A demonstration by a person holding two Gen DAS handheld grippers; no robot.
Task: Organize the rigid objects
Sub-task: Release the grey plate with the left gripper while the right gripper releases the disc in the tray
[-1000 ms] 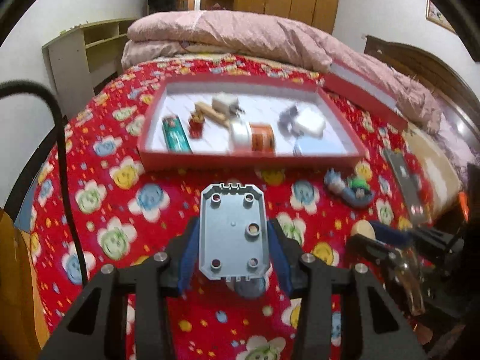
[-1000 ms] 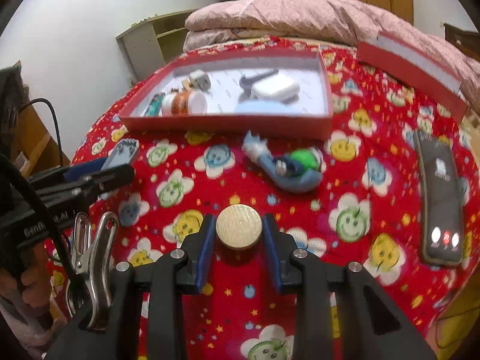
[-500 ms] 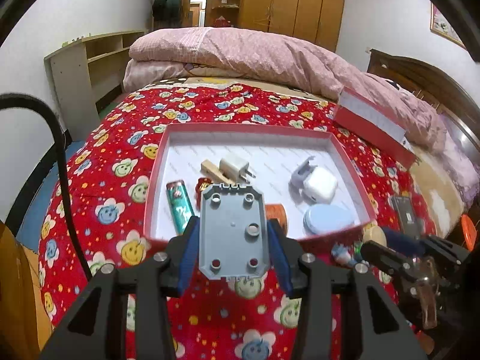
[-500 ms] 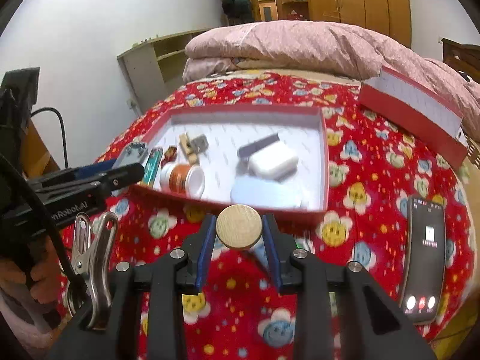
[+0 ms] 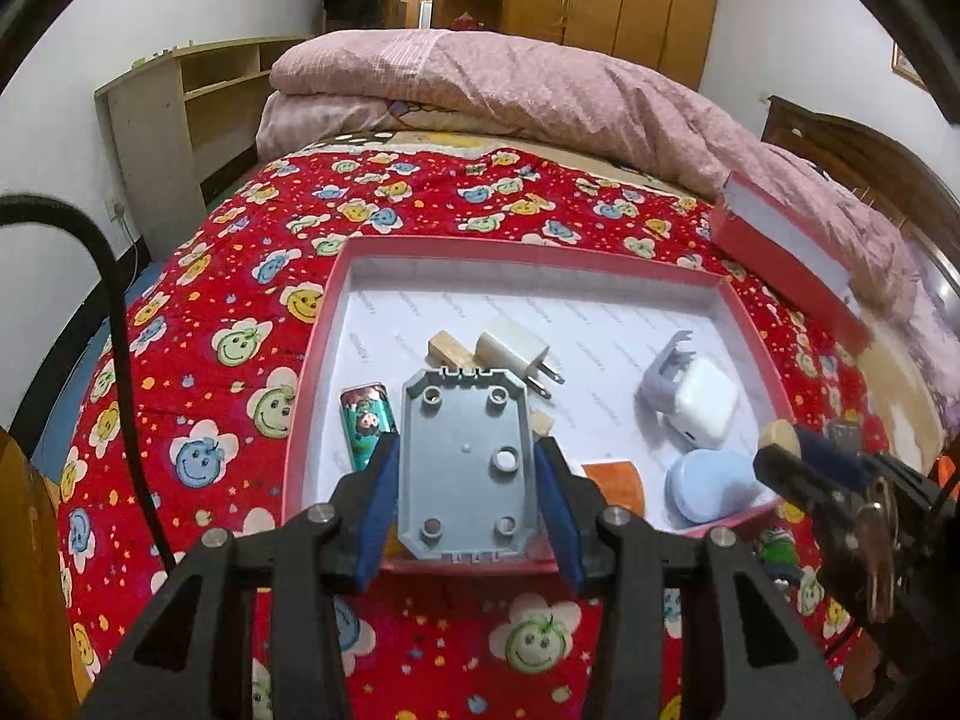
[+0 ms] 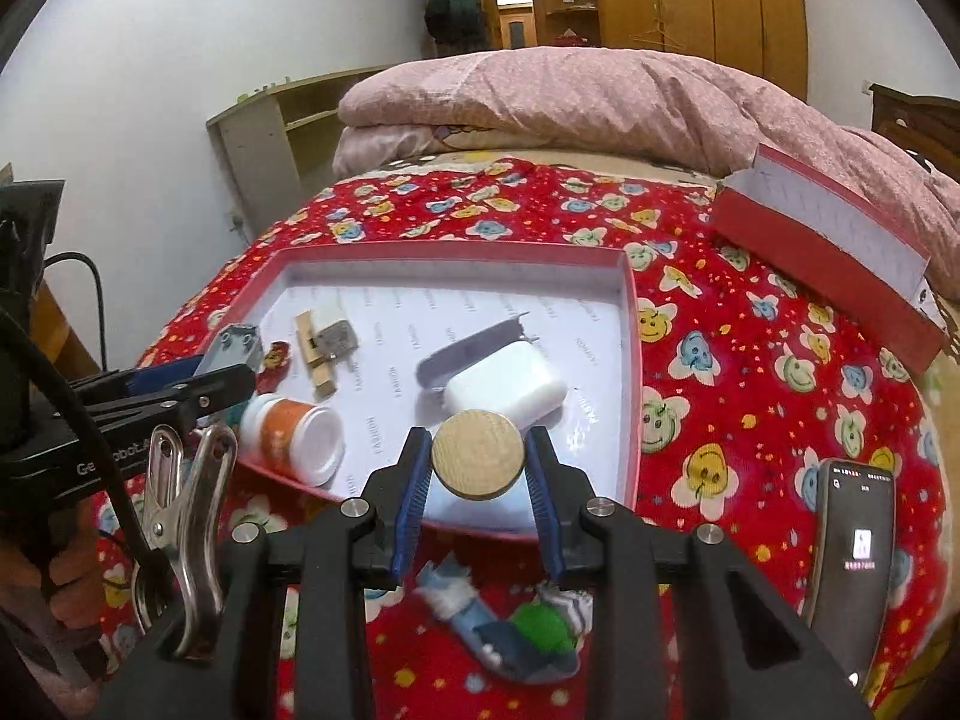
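You held grey plastic plate (image 5: 467, 468) in left gripper (image 5: 467, 474) jaws, long axis along fingers, above near edge of red box tray (image 5: 528, 252). Right gripper (image 6: 478, 465) jaws clamped wooden disc (image 6: 478, 464), over tray's near-right corner. Tray lay directly ahead, below both.

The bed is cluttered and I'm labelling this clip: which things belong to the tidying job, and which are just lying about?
Part of the job:
- red tray
- grey plastic plate in the left hand-held gripper
- wooden disc in the right hand-held gripper
- toy figure on the bedspread, apart from the tray

Lying about:
- phone
- pink quilt
- red lid
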